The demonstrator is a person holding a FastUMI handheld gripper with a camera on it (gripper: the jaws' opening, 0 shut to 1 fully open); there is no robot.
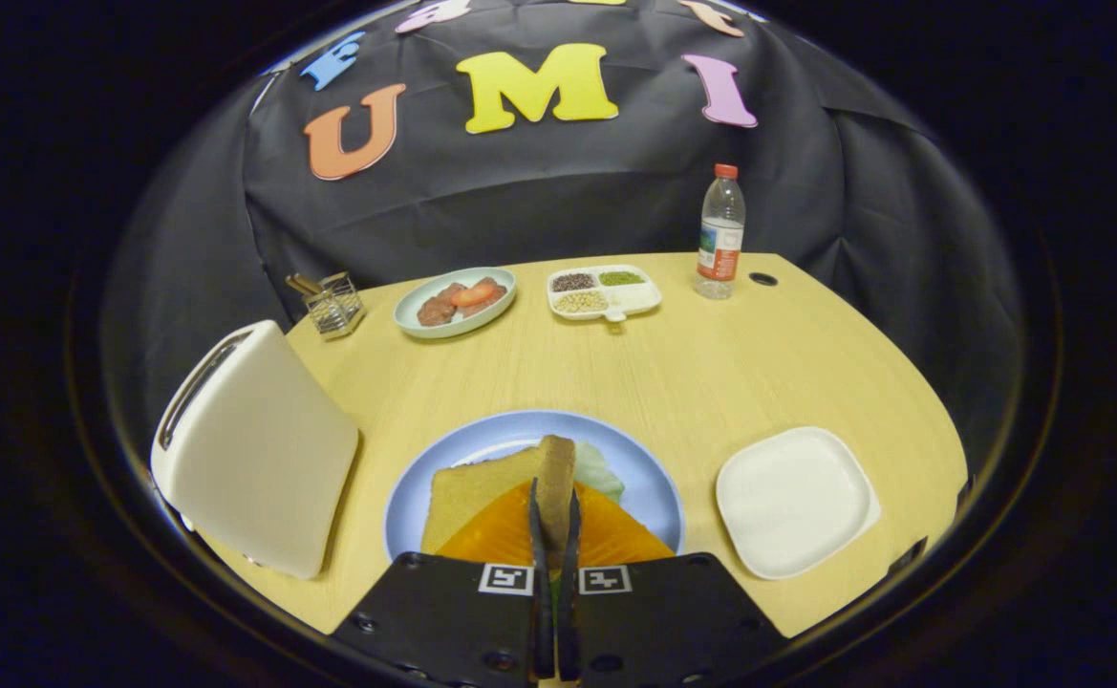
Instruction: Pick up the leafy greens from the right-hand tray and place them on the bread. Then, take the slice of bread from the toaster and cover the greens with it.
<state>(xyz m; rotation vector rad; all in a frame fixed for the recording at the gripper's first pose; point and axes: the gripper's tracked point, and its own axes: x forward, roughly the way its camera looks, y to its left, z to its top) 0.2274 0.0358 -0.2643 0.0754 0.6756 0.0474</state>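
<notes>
We judge the step in hand to be covering the greens: the bread slice stands on edge, pinched between the fingers of the gripper — narrow gap, both pressing its faces. It hangs over the blue plate, where leafy greens peek out at 1 o'clock of the slice and the lower bread lies at 9 o'clock. Best to tip it flat, centre it over the greens, then release low. The white tray at 3 o'clock sits bare — the toaster at 9.
</notes>
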